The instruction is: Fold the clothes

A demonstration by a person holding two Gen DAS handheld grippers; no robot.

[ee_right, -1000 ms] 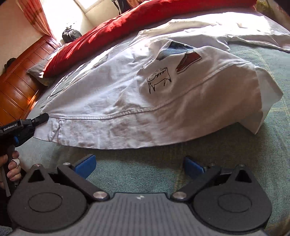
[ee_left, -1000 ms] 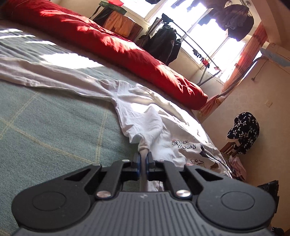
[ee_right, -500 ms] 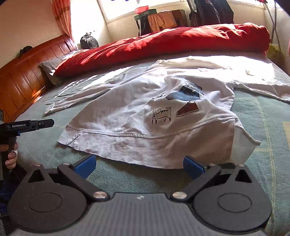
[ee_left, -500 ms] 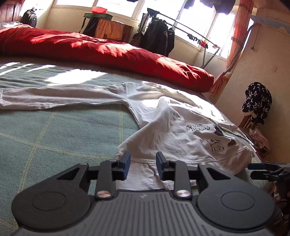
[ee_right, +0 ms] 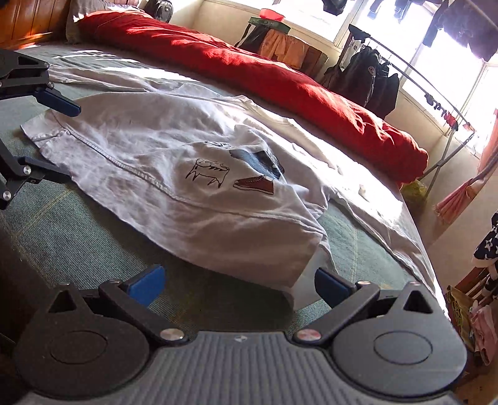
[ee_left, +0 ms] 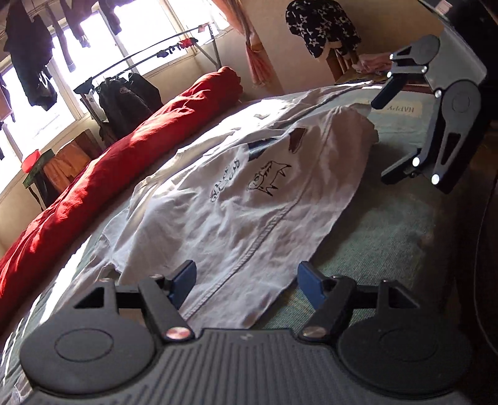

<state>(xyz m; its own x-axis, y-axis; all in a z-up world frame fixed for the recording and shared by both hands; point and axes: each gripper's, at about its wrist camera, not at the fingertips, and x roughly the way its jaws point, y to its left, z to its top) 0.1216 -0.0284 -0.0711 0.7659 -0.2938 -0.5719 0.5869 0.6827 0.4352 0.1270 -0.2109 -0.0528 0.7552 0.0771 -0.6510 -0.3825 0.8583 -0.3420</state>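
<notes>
A white long-sleeved shirt [ee_left: 249,199] with printed drawings lies partly folded on the green bed cover [ee_left: 389,236]. It also shows in the right wrist view [ee_right: 174,162]. My left gripper [ee_left: 247,282] is open, its blue pads either side of the shirt's hem corner, holding nothing. My right gripper [ee_right: 238,285] is open and empty at the other hem corner. The right gripper shows in the left wrist view [ee_left: 386,140], the left gripper in the right wrist view [ee_right: 56,137].
A rolled red duvet [ee_right: 280,81] lies along the far side of the bed [ee_right: 77,218]. A clothes rack with dark jackets [ee_right: 373,78] stands by the window. A chair with a star-patterned garment [ee_left: 320,28] stands past the bed's end.
My left gripper let go of the shirt's hem, opened wide and swung round to face along the hem. My right gripper stayed open and drew closer to the folded corner.
</notes>
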